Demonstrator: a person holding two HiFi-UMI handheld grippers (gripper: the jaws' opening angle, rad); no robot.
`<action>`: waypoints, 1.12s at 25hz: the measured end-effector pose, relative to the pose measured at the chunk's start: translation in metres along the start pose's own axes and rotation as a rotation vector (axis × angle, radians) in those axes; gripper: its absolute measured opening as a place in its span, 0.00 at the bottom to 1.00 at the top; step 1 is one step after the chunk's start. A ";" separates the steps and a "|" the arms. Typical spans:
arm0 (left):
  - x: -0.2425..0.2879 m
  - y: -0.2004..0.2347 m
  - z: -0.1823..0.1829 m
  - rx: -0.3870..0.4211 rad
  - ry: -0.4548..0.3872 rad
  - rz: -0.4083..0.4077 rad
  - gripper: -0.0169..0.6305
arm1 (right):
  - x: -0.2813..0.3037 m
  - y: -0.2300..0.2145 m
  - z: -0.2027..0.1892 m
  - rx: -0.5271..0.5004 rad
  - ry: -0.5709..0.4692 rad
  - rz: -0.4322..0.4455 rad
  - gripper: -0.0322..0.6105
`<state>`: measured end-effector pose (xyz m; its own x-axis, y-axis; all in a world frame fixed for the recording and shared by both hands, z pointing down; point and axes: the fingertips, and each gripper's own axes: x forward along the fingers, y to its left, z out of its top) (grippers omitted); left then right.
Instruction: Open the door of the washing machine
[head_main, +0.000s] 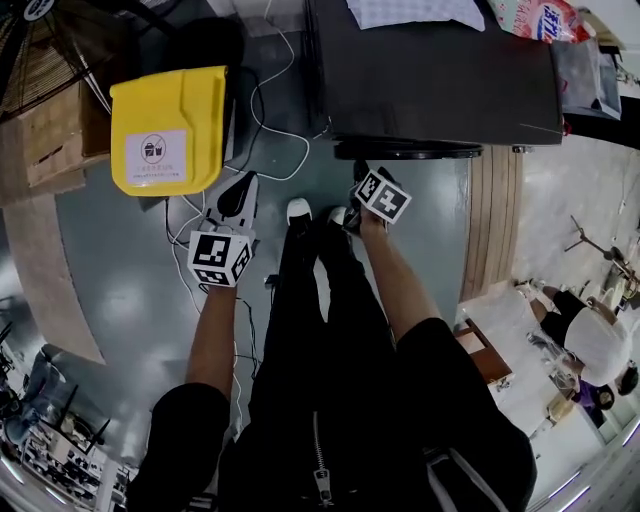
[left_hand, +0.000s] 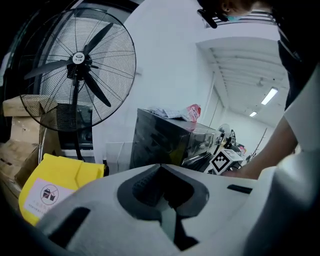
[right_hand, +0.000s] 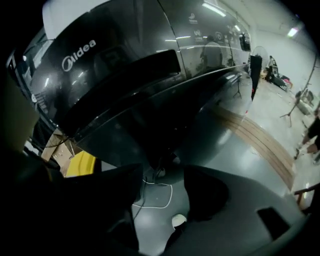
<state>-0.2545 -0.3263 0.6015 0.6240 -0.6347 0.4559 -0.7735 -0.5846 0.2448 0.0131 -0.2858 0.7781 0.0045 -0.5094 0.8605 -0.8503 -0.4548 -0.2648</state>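
Two grippers face a glossy black washing machine (right_hand: 150, 70). Jaws of the left gripper (left_hand: 160, 167) sit closed and empty. The right gripper (right_hand: 162, 186) gapes wide, holding nothing.

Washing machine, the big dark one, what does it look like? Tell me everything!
The washing machine is a glossy dark-grey box standing on the grey floor, with a silver Midea name on its front. Its round door bulges out in front; I can't tell whether it's shut. A checked cloth and a colourful bag lie on top. The right gripper hangs before it, jaws open, not touching.
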 end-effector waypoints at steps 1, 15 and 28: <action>-0.001 0.003 -0.005 -0.004 0.006 0.000 0.03 | 0.006 -0.001 -0.001 0.012 -0.002 -0.010 0.45; -0.002 0.023 -0.037 0.002 0.066 -0.022 0.03 | 0.038 -0.009 -0.001 0.123 -0.072 -0.084 0.38; 0.006 0.007 -0.040 0.021 0.076 -0.057 0.03 | 0.026 -0.020 -0.019 0.089 -0.051 -0.078 0.36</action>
<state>-0.2611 -0.3141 0.6398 0.6561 -0.5604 0.5054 -0.7340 -0.6295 0.2548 0.0202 -0.2756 0.8142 0.0974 -0.5054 0.8573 -0.7963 -0.5563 -0.2374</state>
